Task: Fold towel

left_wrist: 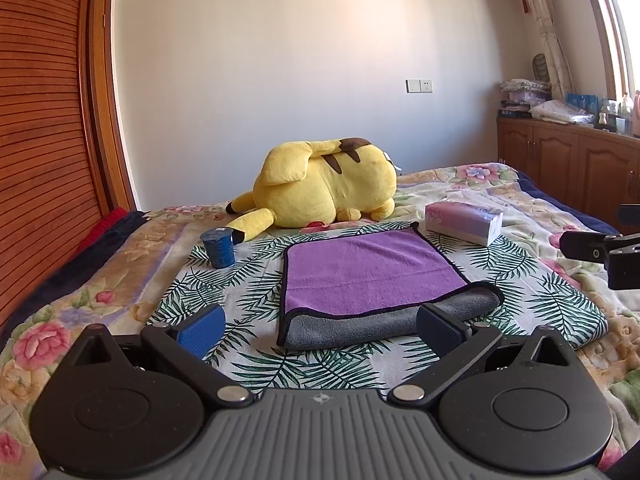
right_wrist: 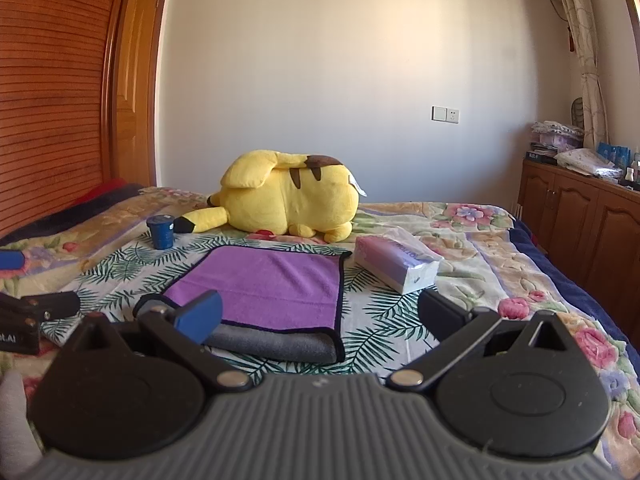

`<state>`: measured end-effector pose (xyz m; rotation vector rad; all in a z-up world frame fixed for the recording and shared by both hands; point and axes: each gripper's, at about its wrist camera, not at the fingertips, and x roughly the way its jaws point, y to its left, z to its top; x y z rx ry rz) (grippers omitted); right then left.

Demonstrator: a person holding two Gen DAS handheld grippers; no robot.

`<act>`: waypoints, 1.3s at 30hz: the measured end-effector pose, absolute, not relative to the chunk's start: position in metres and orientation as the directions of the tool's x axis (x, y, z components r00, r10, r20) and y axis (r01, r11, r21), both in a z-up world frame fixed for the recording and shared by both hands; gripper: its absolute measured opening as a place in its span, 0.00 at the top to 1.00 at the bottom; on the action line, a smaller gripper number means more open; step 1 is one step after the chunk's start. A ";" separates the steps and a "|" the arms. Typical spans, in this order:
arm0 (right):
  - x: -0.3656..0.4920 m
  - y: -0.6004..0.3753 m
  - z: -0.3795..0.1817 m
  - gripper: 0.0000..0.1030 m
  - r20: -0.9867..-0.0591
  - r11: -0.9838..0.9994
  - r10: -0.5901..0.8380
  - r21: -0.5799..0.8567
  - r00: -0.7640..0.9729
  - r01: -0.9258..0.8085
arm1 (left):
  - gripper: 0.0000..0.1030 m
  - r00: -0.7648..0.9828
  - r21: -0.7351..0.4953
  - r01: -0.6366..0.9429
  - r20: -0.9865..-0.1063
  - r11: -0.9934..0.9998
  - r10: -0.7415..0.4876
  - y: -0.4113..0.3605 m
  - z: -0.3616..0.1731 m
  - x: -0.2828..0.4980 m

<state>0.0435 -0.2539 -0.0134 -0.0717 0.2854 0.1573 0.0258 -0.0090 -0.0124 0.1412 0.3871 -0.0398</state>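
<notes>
A purple towel with a grey underside and dark trim lies folded over on a leaf-print cloth on the bed; the grey fold faces me. It also shows in the right wrist view. My left gripper is open and empty, its jaws spread just in front of the towel's near fold. My right gripper is open and empty, near the towel's near right corner. The right gripper's side shows at the right edge of the left wrist view.
A yellow plush toy lies behind the towel. A blue cup stands at the left and a tissue pack at the right. A wooden wardrobe is at the left, a cabinet at the right.
</notes>
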 end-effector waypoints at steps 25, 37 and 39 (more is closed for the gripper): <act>0.092 -0.244 -0.030 0.00 -0.423 0.968 0.198 -0.057 0.884 -0.244 | 0.16 0.877 0.166 0.127 -0.479 0.978 -0.033 -0.012 -0.030 0.076; 0.130 -0.242 -0.039 0.09 -0.471 0.962 0.204 -0.065 0.858 -0.264 | 0.20 0.855 0.112 0.147 -0.514 0.983 -0.070 -0.003 -0.035 0.099; 0.137 -0.244 -0.042 0.12 -0.486 0.962 0.210 -0.051 0.848 -0.267 | 0.21 0.853 0.110 0.149 -0.516 0.983 -0.072 -0.002 -0.036 0.105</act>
